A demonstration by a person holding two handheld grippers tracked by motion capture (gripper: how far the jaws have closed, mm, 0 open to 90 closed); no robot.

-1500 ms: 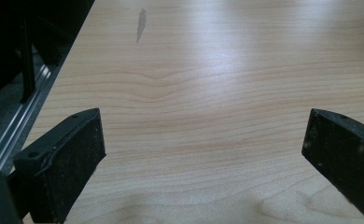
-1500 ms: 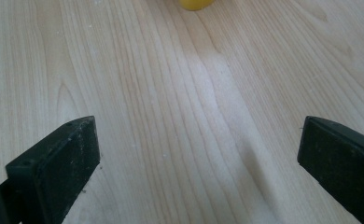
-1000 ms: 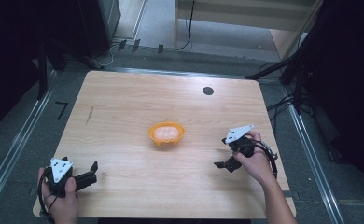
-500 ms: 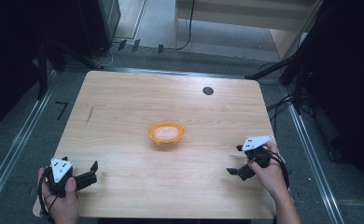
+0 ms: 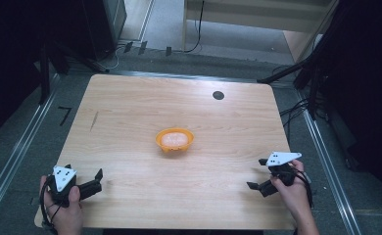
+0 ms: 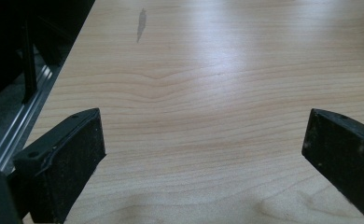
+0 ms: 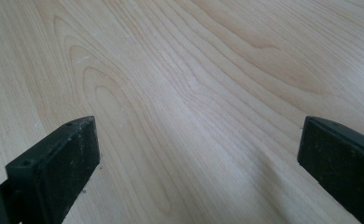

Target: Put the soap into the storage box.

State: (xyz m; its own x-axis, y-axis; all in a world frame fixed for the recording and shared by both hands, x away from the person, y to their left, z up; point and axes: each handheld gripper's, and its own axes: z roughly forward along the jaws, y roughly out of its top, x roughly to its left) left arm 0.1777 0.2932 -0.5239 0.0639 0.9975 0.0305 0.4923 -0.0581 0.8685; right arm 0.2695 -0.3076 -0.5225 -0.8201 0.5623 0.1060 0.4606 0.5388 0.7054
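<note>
An orange bowl [image 5: 175, 139] with something pale pink inside sits at the middle of the wooden table [image 5: 130, 112]. My left gripper [image 5: 99, 178] rests at the near left corner, held in a hand, jaws wide apart and empty. In the left gripper view [image 6: 203, 144] only bare wood lies between the jaws. My right gripper [image 5: 257, 174] is low at the near right edge, also held in a hand, open and empty. The right gripper view [image 7: 199, 149] has bare wood grain between its two black jaws.
A small black round disc [image 5: 218, 95] lies near the table's far right. A dark streak [image 5: 94, 120] marks the wood at far left. Metal rails [image 5: 12, 156] run along both sides of the table, and cables [image 5: 297, 107] trail off right.
The right gripper has drawn back from beside the bowl toward the near right edge of the table. The left gripper has stayed put.
</note>
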